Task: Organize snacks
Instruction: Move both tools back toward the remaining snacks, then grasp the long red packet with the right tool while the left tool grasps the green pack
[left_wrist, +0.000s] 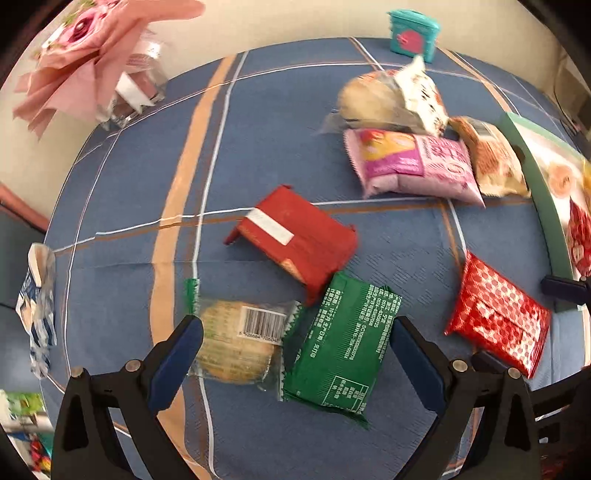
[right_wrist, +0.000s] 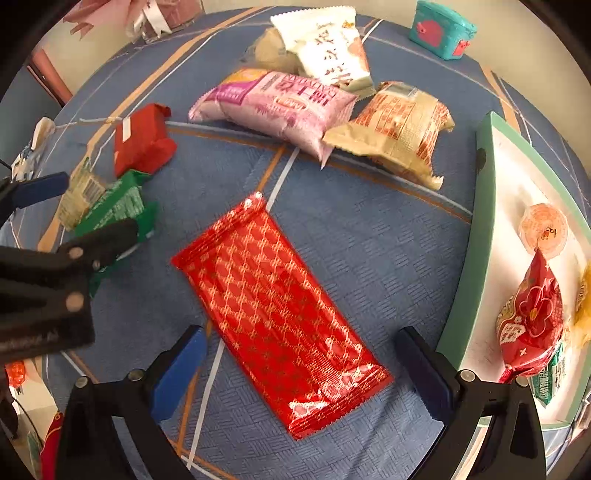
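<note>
Snack packs lie scattered on a blue tablecloth (left_wrist: 122, 184). My left gripper (left_wrist: 295, 341) is open above a clear-wrapped round biscuit (left_wrist: 236, 339) and a green pack (left_wrist: 338, 347); a dark red pack (left_wrist: 299, 240) lies just beyond. My right gripper (right_wrist: 301, 354) is open over a shiny red patterned pack (right_wrist: 277, 314), which also shows in the left wrist view as the shiny red pack (left_wrist: 496, 314). Farther back sit a pink pack (right_wrist: 277, 105), a tan pack (right_wrist: 399, 129) and a white pack (right_wrist: 325, 48). The left gripper (right_wrist: 55, 206) shows at the left edge.
A green-rimmed white tray (right_wrist: 480, 229) at the right holds a red pouch (right_wrist: 532, 317) and an orange jelly cup (right_wrist: 543, 229). A teal box (right_wrist: 439, 29) stands at the far edge. A glass vase with pink paper flowers (left_wrist: 88, 59) is back left. A blue-white wrapper (left_wrist: 37, 306) lies left.
</note>
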